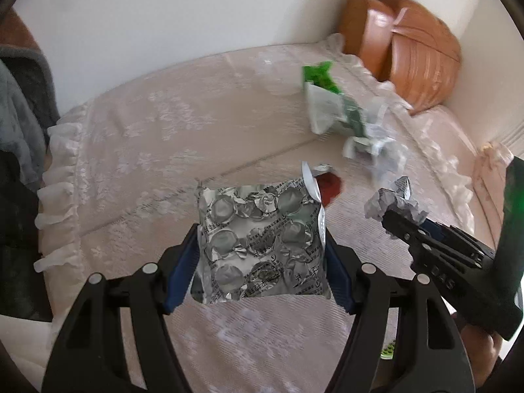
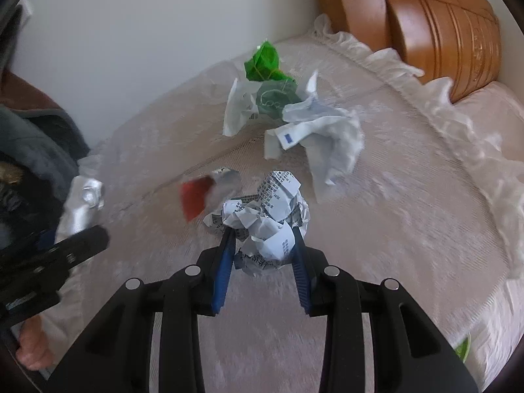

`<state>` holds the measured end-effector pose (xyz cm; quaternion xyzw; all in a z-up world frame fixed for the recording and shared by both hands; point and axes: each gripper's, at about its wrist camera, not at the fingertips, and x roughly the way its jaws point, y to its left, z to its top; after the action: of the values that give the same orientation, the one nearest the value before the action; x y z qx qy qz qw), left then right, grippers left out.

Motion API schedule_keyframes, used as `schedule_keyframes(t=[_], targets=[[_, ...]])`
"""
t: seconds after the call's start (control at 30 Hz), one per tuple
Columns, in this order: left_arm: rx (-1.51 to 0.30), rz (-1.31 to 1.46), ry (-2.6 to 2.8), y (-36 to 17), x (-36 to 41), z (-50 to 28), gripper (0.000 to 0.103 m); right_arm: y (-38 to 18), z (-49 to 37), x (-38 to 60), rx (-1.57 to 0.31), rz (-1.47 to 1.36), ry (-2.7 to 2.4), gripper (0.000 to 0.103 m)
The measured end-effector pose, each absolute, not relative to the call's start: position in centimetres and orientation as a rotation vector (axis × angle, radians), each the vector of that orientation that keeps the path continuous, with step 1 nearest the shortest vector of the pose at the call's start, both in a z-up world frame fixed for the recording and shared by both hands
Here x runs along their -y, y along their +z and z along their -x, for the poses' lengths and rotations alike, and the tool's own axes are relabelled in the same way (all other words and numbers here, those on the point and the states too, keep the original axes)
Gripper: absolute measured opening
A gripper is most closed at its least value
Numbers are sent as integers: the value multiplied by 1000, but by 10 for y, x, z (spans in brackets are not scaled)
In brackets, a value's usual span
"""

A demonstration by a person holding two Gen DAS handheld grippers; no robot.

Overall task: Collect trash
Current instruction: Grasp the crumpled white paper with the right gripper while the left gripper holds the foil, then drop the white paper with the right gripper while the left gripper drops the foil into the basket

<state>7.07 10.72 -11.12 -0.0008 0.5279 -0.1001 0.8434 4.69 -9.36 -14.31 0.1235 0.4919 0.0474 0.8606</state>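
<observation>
Now I'm clamping the left gripper (image 1: 262,245) on the foil blister sheet (image 1: 258,239) and the right gripper (image 2: 263,245) on crumpled paper (image 2: 265,219), clearing the bedspread (image 1: 147,131).

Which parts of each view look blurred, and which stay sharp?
Left wrist view: the foil blister pack in the left tongs is sharp; the green wrapper and headboard smear. Right wrist view: the crumpled paper is sharp; the red scrap streaks.
</observation>
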Motion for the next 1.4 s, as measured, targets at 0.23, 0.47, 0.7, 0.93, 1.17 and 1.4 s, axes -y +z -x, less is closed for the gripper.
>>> schedule_keyframes(t=[0.23, 0.47, 0.7, 0.93, 1.17, 1.4], targets=[[-1088, -23, -338, -93, -61, -42, 67, -109, 16, 135, -993, -242, 22, 34], [-1079, -59, -452, -84, -7, -16, 67, -95, 64, 181, -965, -256, -71, 35], [-1057, -125, -522, -75, 32, 3, 67, -95, 87, 210, -950, -280, -117, 35], [-1046, -194, -607, -70, 61, 19, 67, -113, 136, 250, -992, -299, -264, 36], [-1062, -261, -701, -74, 97, 36, 67, -182, 184, 293, -1110, -324, -443, 36], [-1087, -340, -783, -84, 133, 56, 67, -241, 201, 321, -1175, -431, -521, 65]])
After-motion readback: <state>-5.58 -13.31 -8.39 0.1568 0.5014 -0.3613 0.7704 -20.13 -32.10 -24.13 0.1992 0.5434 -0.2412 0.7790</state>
